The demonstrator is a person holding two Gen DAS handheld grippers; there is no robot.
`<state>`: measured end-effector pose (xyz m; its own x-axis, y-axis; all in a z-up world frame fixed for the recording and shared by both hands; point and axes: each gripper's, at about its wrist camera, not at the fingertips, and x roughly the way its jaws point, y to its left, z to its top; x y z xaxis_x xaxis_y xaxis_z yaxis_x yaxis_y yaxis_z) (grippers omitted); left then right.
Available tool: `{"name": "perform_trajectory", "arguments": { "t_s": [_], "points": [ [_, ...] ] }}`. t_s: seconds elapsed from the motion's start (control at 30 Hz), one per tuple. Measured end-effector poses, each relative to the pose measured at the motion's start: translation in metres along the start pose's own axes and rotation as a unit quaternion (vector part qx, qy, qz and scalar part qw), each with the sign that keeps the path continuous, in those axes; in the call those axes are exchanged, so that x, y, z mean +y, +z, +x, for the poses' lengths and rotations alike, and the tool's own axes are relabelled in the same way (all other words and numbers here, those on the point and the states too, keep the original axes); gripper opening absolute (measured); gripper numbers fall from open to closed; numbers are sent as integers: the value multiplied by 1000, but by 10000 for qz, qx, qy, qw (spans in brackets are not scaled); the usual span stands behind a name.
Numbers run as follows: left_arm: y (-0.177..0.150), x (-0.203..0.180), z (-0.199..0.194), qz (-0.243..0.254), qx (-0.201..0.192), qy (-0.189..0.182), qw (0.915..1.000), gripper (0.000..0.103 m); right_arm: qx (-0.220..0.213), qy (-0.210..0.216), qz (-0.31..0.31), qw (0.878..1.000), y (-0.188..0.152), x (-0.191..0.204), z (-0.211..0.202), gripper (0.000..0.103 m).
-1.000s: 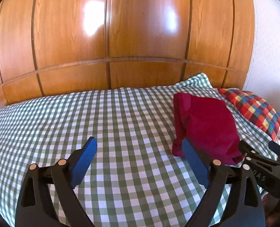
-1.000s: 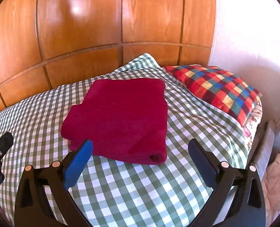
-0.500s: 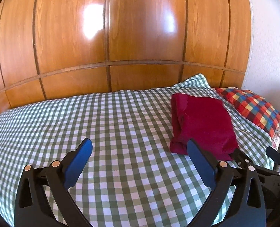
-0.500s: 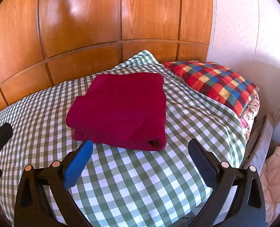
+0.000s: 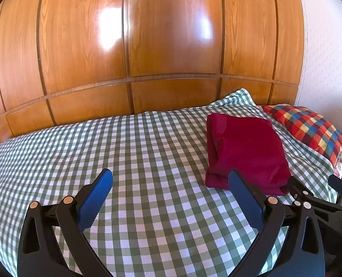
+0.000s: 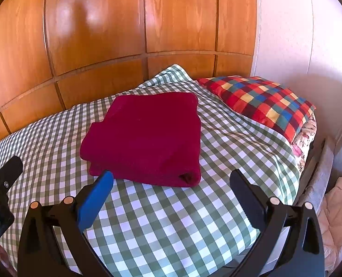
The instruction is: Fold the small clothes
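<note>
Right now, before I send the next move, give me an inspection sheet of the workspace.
Surface: green-and-white checked bedspread, fairly smooth, one corner bunched against the panelling.
Job's things: red garment lies folded in a neat stack on the bedspread, touching neither gripper.
Clutter: multicoloured checked pillow beyond the garment; pale bedding beside the bed.
Grippers: left gripper open, nothing between its fingers; right gripper open, just short of the garment.
Cables: nothing seen.
Surroundings: glossy wooden panelling behind the bed; white wall on the pillow's side.
</note>
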<state>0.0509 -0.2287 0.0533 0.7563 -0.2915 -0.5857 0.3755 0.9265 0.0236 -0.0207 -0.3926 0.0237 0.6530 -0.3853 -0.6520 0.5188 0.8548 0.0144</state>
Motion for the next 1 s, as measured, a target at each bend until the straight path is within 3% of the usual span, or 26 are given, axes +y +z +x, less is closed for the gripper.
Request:
{"name": "perform_trajectory", "arguments": {
  "t_s": [1.0],
  "points": [
    [3, 1, -1, 14, -59, -51, 10000, 99, 118, 99, -6, 9999, -9, 7, 2, 101]
  ]
}}
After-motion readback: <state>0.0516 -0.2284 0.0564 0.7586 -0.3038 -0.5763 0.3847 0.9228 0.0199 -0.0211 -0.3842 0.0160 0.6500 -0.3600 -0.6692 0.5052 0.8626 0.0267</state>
